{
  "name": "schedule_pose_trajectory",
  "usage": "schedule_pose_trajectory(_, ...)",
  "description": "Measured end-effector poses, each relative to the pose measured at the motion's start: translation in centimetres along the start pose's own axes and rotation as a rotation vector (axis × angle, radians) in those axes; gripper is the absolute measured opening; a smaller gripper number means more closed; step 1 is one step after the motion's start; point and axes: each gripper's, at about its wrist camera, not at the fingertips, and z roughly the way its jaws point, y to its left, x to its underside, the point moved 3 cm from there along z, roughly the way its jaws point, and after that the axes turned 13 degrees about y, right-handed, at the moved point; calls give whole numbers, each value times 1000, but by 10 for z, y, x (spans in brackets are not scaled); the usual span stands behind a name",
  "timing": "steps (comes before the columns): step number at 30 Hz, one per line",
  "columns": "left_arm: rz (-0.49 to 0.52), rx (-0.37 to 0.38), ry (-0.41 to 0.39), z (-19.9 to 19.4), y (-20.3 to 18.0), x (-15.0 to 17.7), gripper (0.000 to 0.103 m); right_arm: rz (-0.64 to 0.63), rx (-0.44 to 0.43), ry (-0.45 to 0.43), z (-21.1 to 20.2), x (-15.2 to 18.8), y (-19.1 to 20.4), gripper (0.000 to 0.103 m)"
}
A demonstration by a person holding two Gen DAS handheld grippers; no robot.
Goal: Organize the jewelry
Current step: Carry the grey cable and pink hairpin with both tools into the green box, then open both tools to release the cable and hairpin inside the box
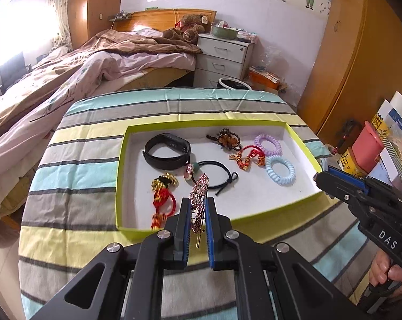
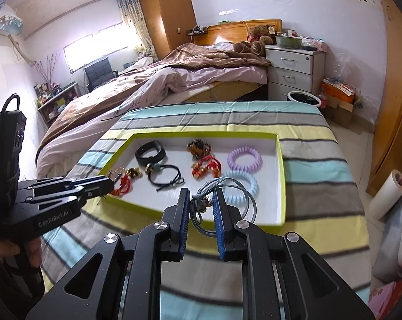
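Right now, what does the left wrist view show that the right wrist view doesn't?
Only the left wrist view shows the sparkly hair clip clearly, pinched in the left gripper. In the right wrist view only its tip shows.

Only the right wrist view shows the grey hair tie clamped in the right gripper, its loops hanging over the tray.

Both show the green-rimmed tray on the striped cloth, holding the black wristband and the purple coil tie.

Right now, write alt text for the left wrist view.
The left gripper clamps a pink rhinestone openwork hair clip above a shallow lime-green-rimmed white tray on a striped cloth. In the tray lie a black fitness band, coiled lilac and pale blue hair ties and red-gold ornaments. The right gripper enters at right.
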Motion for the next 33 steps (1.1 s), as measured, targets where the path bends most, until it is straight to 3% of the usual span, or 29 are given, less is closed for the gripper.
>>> schedule_pose_trajectory(15,10,-6,59,38,5,-18,10,-40,-45,140,60,-21,-3,18)
schedule_pose_trajectory(33,-7,16,97,51,4,-18,10,-58,-53,231,81,-17,-3,18)
